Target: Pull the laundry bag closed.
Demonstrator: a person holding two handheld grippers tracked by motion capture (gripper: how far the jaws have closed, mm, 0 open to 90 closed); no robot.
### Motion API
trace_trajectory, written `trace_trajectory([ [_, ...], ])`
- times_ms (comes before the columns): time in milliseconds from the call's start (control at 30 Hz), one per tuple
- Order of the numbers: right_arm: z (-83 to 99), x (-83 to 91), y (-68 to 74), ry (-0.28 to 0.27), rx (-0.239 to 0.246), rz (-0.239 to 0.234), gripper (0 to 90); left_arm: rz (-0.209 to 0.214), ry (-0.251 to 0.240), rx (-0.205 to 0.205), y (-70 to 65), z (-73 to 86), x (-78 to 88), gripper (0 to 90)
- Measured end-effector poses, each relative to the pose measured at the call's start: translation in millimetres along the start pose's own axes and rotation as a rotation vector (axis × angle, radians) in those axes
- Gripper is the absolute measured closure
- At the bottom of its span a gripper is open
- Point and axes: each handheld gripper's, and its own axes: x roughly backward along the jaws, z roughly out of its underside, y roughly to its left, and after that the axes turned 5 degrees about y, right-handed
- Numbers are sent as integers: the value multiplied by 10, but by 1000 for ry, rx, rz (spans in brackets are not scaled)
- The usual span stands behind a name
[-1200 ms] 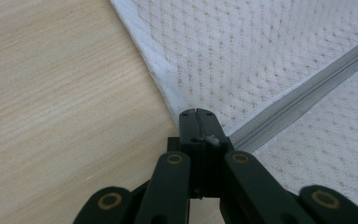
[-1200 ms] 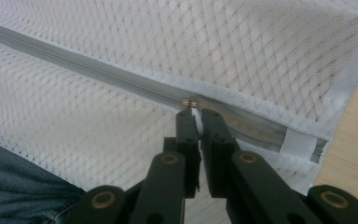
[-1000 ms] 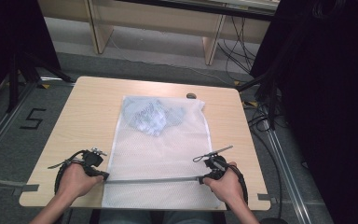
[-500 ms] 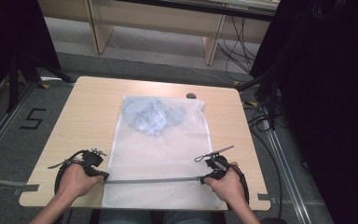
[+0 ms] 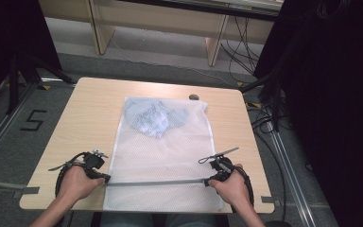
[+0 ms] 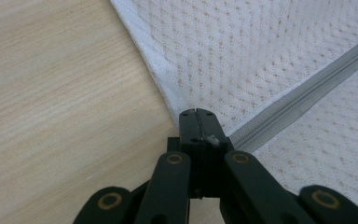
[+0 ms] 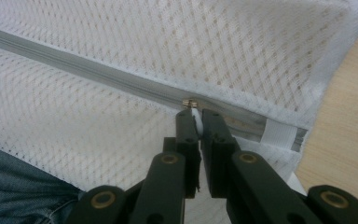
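A white mesh laundry bag (image 5: 165, 156) lies flat on the light wooden table (image 5: 90, 109), running from the table's far middle to its near edge, where the bag's near end hangs slightly over toward the person's lap. Inside the bag, at its far end, sits a crumpled pale blue garment (image 5: 153, 118). A grey zipper (image 5: 156, 182) crosses the bag from side to side near its near end. At the zipper's left end the left gripper (image 6: 198, 114), held in the person's left hand (image 5: 78, 182), is clenched on the bag's edge: in the left gripper view its black jaws meet with a bit of white fabric pinched between them, right where the zipper tape reaches the bag's seam, with bare table beside it. At the zipper's right end the right gripper (image 7: 196, 116), held in the right hand (image 5: 231, 187), is closed on the white pull tab (image 7: 195, 115) that hangs from the brass-coloured slider (image 7: 190, 101); the jaws pinch the tab just below the slider, which sits close to the white fabric stop at the zipper's end. Blue denim of the person's trousers (image 7: 23, 186) shows below the bag's near end. A small dark object (image 5: 194, 97) lies on the table just beyond the bag's far right corner
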Motion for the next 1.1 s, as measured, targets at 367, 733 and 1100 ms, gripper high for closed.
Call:
trace_trajectory([
  [367,5,17,-37,-3,-7,0,869,1,-5,-39,32,-7,-5,900],
  [733,12,41,-72,-10,-6,-9,869,1,-7,-39,32,-6,-6,900],
  [1100,19,67,-92,-8,-24,-2,869,1,-4,-37,31,-8,-3,900],
])
